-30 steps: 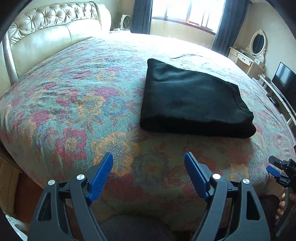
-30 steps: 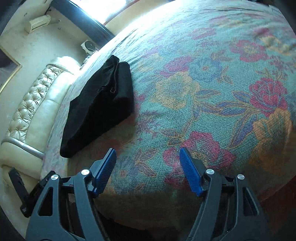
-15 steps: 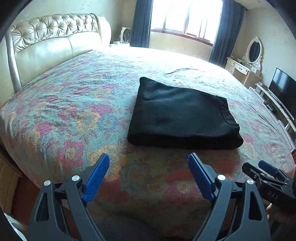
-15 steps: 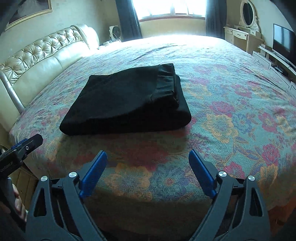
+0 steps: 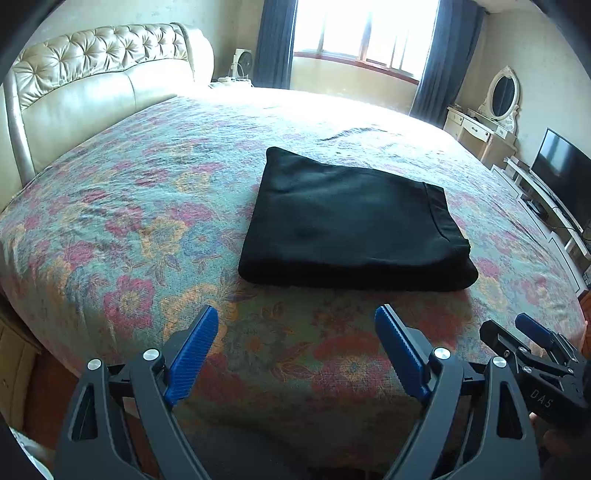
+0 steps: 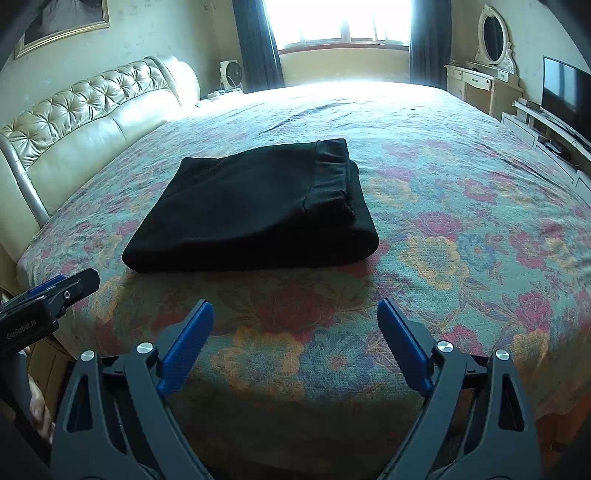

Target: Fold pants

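We look across a wide bed point(image 5: 122, 206) under a flowered spread of teal, pink and orange, its tufted cream headboard point(image 5: 92, 81) along the left edge and a bright window point(image 6: 343, 22) with dark curtains beyond the far edge. Off the right edge stand a cream dressing table point(image 5: 476, 129) with an oval mirror and a dark television point(image 6: 565, 96) on a low unit.

The black pants point(image 5: 351, 221) lie folded into a flat, thick rectangle near the middle of the bed, somewhat toward the near edge, with the folded side facing us and the waistband end (its seam shows as a band across the top layer) toward the right edge.

Our left gripper point(image 5: 295, 354) hangs over the near edge of the bed, short of the pants and clear of them; its blue-padded jaws stand spread wide, having just been opening, with only bedspread showing between them. Our right gripper point(image 6: 295, 347) sits just beside it over the same edge, likewise parted wide after just opening, with nothing between its pads. Each one's tip shows at the side of the other's view.
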Demonstrator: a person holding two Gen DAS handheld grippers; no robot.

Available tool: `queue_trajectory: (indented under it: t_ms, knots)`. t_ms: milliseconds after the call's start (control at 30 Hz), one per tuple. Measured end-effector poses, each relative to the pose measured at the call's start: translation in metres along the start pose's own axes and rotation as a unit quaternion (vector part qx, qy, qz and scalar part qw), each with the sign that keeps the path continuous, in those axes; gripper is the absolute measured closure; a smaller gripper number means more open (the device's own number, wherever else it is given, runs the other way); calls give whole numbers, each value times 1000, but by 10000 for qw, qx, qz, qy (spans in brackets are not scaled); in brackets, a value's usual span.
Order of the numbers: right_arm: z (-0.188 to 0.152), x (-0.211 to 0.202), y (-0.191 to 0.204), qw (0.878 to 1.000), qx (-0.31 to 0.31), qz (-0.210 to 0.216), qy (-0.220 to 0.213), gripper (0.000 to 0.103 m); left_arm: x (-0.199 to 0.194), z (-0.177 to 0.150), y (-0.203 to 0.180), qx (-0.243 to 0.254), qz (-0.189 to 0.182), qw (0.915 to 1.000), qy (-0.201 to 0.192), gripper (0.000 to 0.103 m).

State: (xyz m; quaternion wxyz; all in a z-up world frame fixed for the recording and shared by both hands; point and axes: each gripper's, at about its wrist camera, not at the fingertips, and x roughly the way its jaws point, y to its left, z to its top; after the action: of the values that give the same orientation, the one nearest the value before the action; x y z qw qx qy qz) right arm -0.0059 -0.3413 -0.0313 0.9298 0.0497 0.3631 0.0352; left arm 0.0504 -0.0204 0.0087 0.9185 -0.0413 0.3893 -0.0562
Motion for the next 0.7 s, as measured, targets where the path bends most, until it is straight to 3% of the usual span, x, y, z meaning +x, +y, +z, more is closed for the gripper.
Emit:
queue_trajectory:
  t_ms: [400,700]
  knots:
    - [-2,0,2,10000,-1,83,28,13,-7,2,-2,10,-36,9999,-167,17]
    - [-2,-1,-1,9999,87,129,34,13,-23,7,-12,205,-12,9979,-620,17]
